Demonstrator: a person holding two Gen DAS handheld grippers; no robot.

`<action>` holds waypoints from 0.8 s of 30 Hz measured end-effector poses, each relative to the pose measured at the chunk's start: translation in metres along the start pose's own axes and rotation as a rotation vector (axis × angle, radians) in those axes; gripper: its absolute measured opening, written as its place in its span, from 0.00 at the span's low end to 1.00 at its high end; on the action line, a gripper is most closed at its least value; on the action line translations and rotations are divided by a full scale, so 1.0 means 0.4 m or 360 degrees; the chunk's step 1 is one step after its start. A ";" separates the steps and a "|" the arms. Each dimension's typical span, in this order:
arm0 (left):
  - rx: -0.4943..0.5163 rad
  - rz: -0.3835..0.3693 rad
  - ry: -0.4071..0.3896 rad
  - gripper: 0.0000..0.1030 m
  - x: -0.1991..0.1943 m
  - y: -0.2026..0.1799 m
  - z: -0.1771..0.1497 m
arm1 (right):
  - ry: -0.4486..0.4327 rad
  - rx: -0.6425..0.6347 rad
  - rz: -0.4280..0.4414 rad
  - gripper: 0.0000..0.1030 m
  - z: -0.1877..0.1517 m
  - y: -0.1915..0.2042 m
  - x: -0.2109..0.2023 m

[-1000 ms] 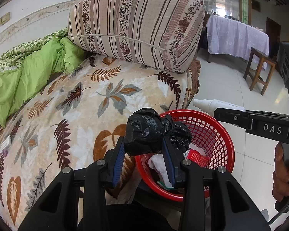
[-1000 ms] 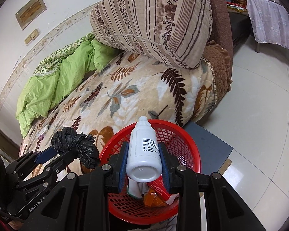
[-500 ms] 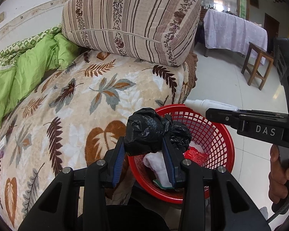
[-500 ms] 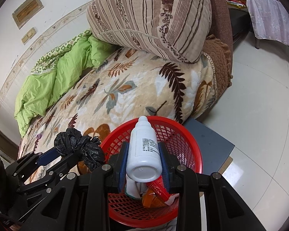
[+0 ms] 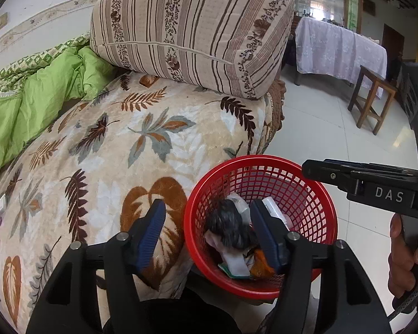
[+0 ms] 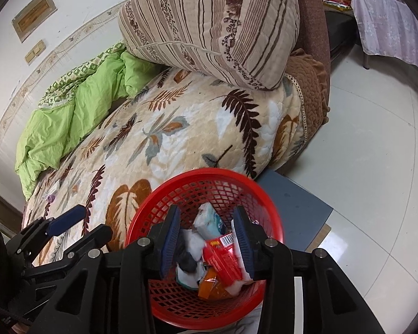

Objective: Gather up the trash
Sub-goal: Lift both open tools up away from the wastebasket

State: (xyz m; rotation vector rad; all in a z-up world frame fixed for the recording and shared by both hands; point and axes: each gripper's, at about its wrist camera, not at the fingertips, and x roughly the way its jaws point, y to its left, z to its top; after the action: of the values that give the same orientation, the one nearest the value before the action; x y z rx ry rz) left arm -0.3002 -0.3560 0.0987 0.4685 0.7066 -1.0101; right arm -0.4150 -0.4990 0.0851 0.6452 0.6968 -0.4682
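Both grippers, left and right, have just been opening, nothing between their ribbed blue pads. The crumpled black bag sits among wrappers in the round red mesh basket beside a leaf-patterned plush blanket.

A striped cushion lies at the far end of the leaf-patterned blanket, green quilt beside it.

One red basket at 5 o'clock, one black bag wad inside it, two hand-held grippers, one striped cushion at 12, one green quilt at 9, one stool at 2.
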 end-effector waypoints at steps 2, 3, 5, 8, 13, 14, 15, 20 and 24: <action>-0.0009 0.0001 -0.0012 0.69 -0.006 0.002 0.001 | -0.0010 -0.0003 -0.0014 0.48 0.002 0.003 -0.009; -0.0011 0.0001 -0.0017 0.71 -0.008 0.003 0.002 | -0.0019 -0.0007 -0.0023 0.51 0.002 0.005 -0.015; -0.0017 -0.0005 -0.0033 0.76 -0.015 0.006 0.002 | -0.0035 -0.0020 -0.0041 0.54 0.004 0.011 -0.025; -0.0029 -0.0020 -0.0052 0.83 -0.027 0.012 0.003 | -0.0061 -0.0031 -0.0076 0.62 0.007 0.021 -0.043; -0.0059 -0.0034 -0.0108 0.90 -0.058 0.034 0.006 | -0.0111 -0.0039 -0.0165 0.71 0.010 0.040 -0.081; -0.0069 -0.0036 -0.0120 0.91 -0.065 0.042 0.007 | -0.0121 -0.0039 -0.0184 0.72 0.011 0.044 -0.089; -0.0084 -0.0031 -0.0136 0.92 -0.074 0.053 0.007 | -0.0132 -0.0042 -0.0209 0.74 0.014 0.047 -0.095; -0.0165 -0.0003 -0.0185 0.94 -0.109 0.103 0.005 | -0.0217 -0.0066 -0.0398 0.87 0.014 0.077 -0.134; -0.0196 0.0111 -0.0229 0.96 -0.153 0.145 -0.012 | -0.0309 -0.0066 -0.0671 0.90 0.001 0.113 -0.149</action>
State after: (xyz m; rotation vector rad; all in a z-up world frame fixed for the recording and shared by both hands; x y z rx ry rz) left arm -0.2714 -0.2893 0.1416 0.3078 0.6155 -0.9189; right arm -0.4288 -0.4562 0.1451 0.4047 0.6560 -0.8913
